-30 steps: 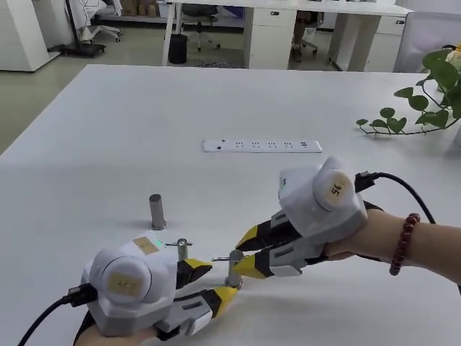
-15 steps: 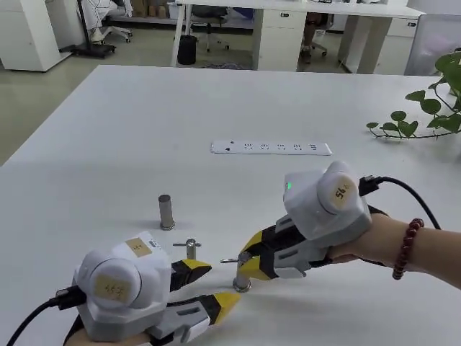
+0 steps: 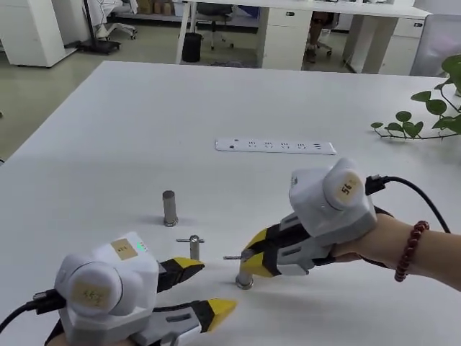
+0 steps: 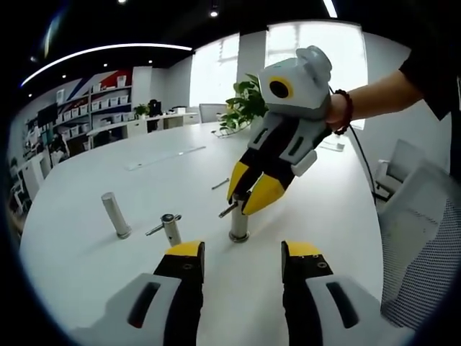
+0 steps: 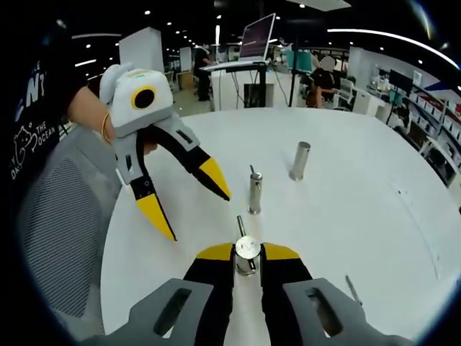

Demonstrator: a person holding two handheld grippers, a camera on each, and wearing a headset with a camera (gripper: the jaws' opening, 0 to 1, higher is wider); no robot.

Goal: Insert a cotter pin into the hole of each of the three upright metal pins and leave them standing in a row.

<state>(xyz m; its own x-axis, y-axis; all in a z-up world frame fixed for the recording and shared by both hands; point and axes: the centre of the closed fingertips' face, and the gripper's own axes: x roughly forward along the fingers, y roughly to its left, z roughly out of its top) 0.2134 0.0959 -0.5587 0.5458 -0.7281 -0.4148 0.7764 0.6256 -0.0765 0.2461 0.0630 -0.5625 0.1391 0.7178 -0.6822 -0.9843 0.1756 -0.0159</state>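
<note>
The right gripper (image 3: 251, 255), a white housing with black jaws tipped in yellow, has its 2 jaws drawn in close on either side of the shiny round top of the nearest upright grey metal pin (image 5: 246, 249). That pin stands on the white table (image 3: 108, 130) directly between the jaw tips. A thin silver cotter pin (image 4: 227, 210) sits through the hole near its top and pokes out past the tips, away from the right gripper. Whether the jaws actually press on the pin or on the hidden end of the cotter pin cannot be told. The left gripper (image 4: 245, 249), of the same white, black and yellow build, has its jaws spread wide with nothing between them. In the left gripper view the nearest pin stands just ahead of that gap, and the right gripper reaches down to it from above and to the right. Ahead of the left jaw and a little to its left stands the middle upright grey metal pin (image 3: 194, 249), with a second cotter pin (image 3: 189, 238) lying crosswise through its top. Farther to the left of the left gripper is the bare upright grey metal pin (image 3: 170, 208), apart from the other 2, the 3 forming a loose line. A flat white power strip (image 3: 275, 146) lies well beyond both grippers.
</note>
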